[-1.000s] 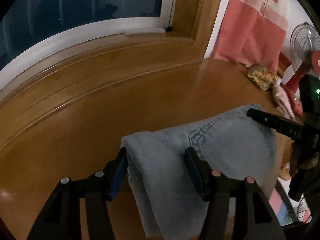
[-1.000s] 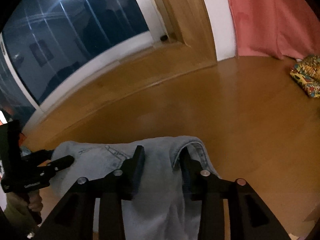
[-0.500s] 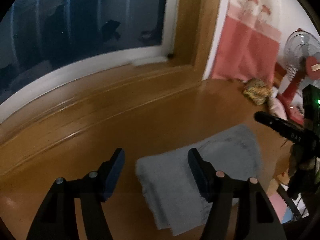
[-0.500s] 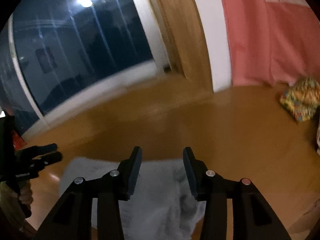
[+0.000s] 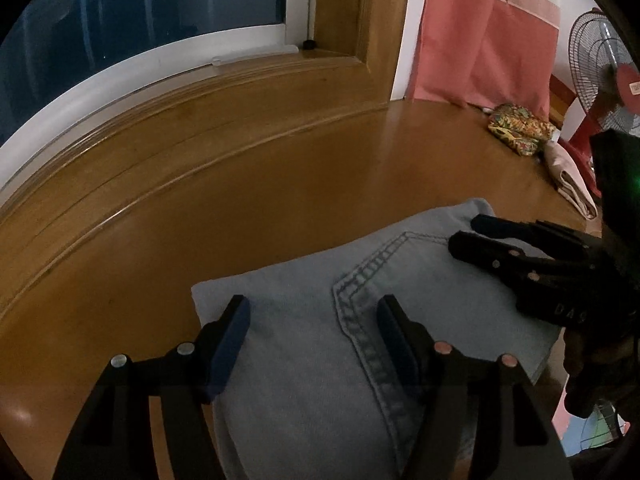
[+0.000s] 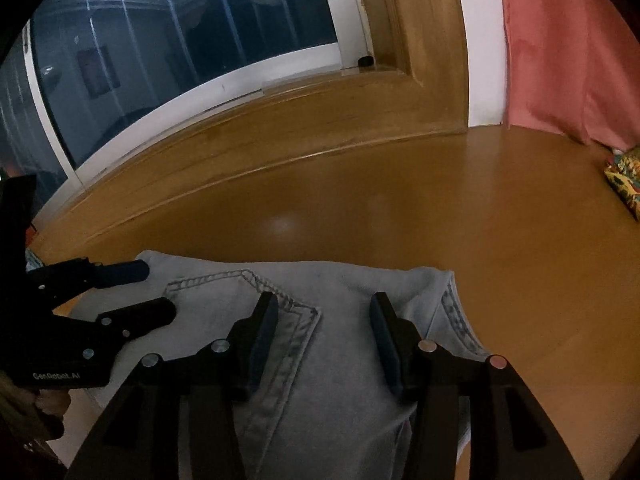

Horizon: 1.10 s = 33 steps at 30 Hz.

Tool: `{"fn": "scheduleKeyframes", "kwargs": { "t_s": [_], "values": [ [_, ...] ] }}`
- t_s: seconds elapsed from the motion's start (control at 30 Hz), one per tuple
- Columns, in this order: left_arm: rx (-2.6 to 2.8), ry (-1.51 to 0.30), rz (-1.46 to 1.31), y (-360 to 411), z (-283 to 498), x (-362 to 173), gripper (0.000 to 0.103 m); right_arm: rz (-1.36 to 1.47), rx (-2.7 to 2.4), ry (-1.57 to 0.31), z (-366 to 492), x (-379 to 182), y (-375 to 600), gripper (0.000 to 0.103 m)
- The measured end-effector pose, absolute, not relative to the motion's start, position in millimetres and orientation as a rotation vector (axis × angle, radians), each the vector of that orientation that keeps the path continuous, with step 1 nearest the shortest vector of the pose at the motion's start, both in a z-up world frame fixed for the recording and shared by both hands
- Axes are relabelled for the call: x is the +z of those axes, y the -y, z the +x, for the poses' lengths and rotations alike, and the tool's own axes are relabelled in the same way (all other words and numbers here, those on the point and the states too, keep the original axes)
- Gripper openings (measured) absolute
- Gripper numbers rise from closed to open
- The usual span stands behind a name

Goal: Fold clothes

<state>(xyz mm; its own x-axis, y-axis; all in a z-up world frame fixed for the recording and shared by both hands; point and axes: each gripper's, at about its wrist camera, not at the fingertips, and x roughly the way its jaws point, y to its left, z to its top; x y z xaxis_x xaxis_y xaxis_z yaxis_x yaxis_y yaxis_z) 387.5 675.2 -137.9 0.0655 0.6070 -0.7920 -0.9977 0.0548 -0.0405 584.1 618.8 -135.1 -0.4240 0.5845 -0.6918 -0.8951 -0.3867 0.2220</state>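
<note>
Along the top of both views, a dark window point(image 5: 140, 12) with a white frame is running from nine o'clock toward twelve, above a wooden sill ledge point(image 5: 200, 120).

The folded light-blue jeans point(image 5: 320, 360) are lying flat on the wooden table point(image 5: 280, 200), filling the six o'clock part of each view, a stitched back pocket facing up.

The left gripper point(image 5: 314, 326) is standing over the left half of the jeans, its jaws wide apart and its blue pads point(image 5: 228, 344) gripping nothing; whether the tips are touching the denim below cannot be told. In the right wrist view it point(image 6: 154, 292) is coming in from nine o'clock, a hand point(image 6: 44, 408) on its handle.

The right gripper point(image 6: 324, 320) is poised over the right half of the jeans point(image 6: 340, 360), its jaws moderately wide, no cloth pinched between them; contact with the denim cannot be told. In the left wrist view it point(image 5: 468, 236) is reaching in from three o'clock over the far corner of the jeans.

At one o'clock a pink curtain point(image 5: 480, 40) is hanging by the wall. At two o'clock a colourful patterned cloth bundle point(image 5: 516, 128) and a folded pale cloth point(image 5: 572, 176) are lying well apart from the jeans, with a red standing fan point(image 5: 600, 64) behind them.
</note>
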Motion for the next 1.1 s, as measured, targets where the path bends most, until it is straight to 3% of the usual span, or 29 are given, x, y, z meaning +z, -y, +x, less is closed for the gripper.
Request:
{"fn": "scheduleKeyframes", "kwargs": {
  "t_s": [0.27, 0.47, 0.6, 0.63, 0.7, 0.77, 0.9, 1.1],
  "values": [
    [1.378, -0.673, -0.647, -624.2, 384.5, -97.6, 0.064, -0.557, 1.967, -0.674, 598.1, -79.0, -585.6, 0.047],
    [1.373, -0.711, -0.659, -612.6, 390.7, -121.6, 0.065, -0.679, 1.927, -0.744, 598.0, -114.5, -569.7, 0.047],
    [1.378, -0.703, -0.693, -608.2, 385.6, -113.7, 0.065, -0.556, 1.882, -0.822, 607.1, -112.5, -567.2, 0.049],
    [1.382, -0.686, -0.710, -605.3, 380.1, -110.4, 0.065, -0.522, 1.860, -0.822, 610.3, -106.6, -563.7, 0.050],
    [1.391, -0.650, -0.743, -599.6, 369.2, -103.8, 0.066, -0.479, 1.824, -0.798, 615.1, -98.1, -552.3, 0.066],
    [1.389, -0.625, -0.780, -596.8, 357.8, -99.9, 0.072, -0.466, 1.802, -0.800, 618.2, -94.5, -544.4, 0.073],
    [1.321, -0.609, -0.821, -595.6, 349.5, -104.6, 0.079, -0.453, 1.770, -0.911, 616.4, -102.5, -540.5, 0.073],
    [1.326, -0.640, -0.837, -597.0, 353.7, -120.4, 0.083, -0.547, 1.731, -0.874, 596.8, -116.3, -547.8, 0.074]
  ]
}}
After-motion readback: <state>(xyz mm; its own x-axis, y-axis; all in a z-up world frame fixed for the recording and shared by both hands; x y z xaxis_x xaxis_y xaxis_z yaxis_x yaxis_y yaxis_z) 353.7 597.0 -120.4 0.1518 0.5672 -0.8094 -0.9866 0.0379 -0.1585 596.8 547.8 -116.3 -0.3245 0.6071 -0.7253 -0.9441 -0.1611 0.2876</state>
